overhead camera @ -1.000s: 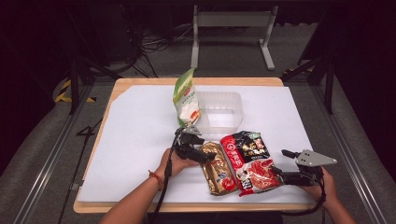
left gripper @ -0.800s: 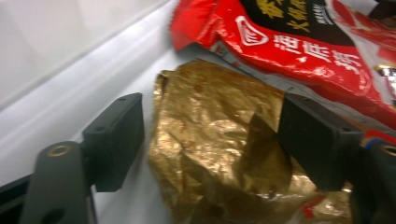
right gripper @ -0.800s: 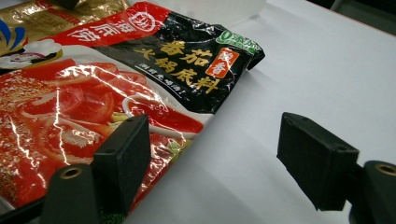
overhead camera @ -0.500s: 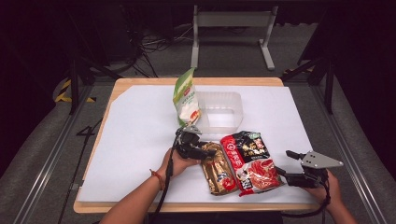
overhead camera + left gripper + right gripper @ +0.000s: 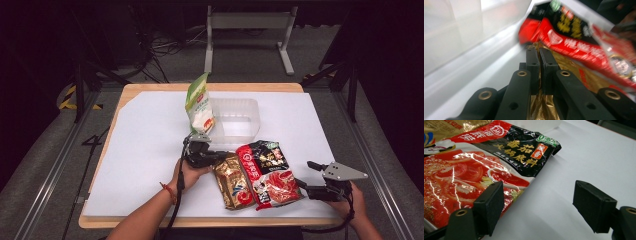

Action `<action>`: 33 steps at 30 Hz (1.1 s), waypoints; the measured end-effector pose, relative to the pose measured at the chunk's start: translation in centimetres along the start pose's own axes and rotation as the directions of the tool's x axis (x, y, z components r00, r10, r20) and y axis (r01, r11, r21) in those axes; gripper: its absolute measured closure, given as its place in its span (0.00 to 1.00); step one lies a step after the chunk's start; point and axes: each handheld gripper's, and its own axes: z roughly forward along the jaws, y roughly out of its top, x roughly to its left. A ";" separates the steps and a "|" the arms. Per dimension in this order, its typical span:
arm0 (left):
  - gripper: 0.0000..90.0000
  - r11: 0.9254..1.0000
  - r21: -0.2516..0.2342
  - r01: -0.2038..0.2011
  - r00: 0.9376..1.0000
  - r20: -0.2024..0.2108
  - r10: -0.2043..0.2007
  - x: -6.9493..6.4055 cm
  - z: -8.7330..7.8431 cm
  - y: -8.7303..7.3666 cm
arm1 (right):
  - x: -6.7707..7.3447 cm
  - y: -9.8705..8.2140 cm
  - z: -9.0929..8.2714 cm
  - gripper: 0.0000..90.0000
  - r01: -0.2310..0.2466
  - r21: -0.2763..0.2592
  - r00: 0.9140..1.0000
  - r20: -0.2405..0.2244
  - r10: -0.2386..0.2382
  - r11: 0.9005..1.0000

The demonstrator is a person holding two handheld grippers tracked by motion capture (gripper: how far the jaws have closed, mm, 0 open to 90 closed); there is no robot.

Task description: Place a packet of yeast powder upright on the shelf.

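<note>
- Left gripper view: left gripper has just been closing; jaws now pinched together on the top edge of the gold packet, foil crumpled between the pads.
- High view: that gripper sits at the gold packet's 10 o'clock corner; a second ago its jaws stood apart there.
- Red packet overlaps the gold one at its 3 o'clock side; clear tub at 12 o'clock.
- Right gripper wide open, holding nothing, near the red packet's 4 o'clock corner.
- Judgement: grasp made; lift toward the tub likely next.
</note>
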 end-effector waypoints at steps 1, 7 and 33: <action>0.97 1.000 -0.025 0.008 1.000 0.014 -0.008 -0.2 -0.4 0.2 | 0.0 0.0 0.0 0.28 -0.001 -0.001 1.000 0.001 0.001 1.000; 0.98 0.986 -0.168 -0.005 1.000 0.024 0.010 -1.5 -3.6 1.2 | -0.2 -0.2 -0.1 0.28 -0.015 0.002 1.000 -0.001 0.015 1.000; 0.99 0.883 -0.468 0.042 0.999 -0.009 -0.053 -3.2 -10.2 4.0 | -0.2 -0.2 0.1 0.26 -0.005 0.009 1.000 0.012 0.005 1.000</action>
